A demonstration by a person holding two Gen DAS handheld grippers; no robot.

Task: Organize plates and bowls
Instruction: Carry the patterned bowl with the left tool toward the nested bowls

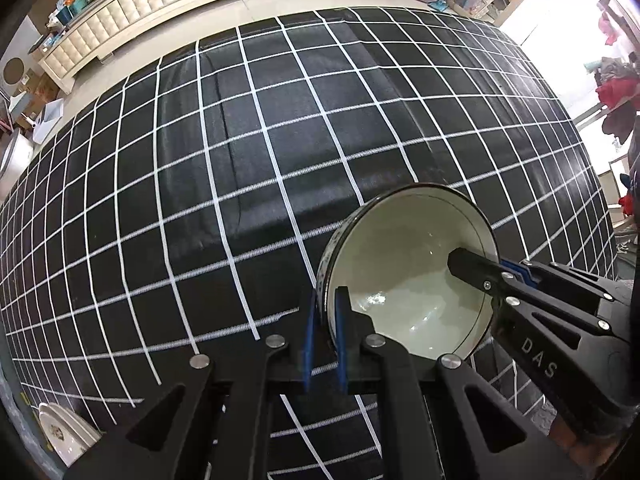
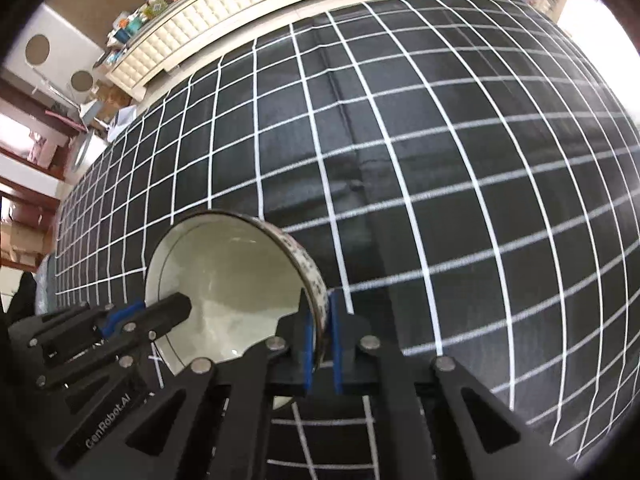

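A white bowl [image 1: 404,264] with a dark rim and speckled outer wall is held above the black grid tablecloth [image 1: 240,160]. My left gripper [image 1: 325,336] is shut on the bowl's left rim, blue pads either side of the wall. My right gripper [image 1: 486,268] reaches in from the right and is shut on the opposite rim. In the right wrist view the same bowl [image 2: 228,264] sits left of centre, my right gripper [image 2: 320,340] clamps its right rim, and my left gripper [image 2: 132,316] clamps its left side. A white plate [image 1: 64,436] with a floral centre lies at the lower left.
The tablecloth [image 2: 440,160] spreads wide ahead with a few creases. Beyond the table's far edge stand a tufted cream cabinet [image 1: 132,20] and cluttered shelves. A metal pot [image 1: 12,156] sits off the left edge.
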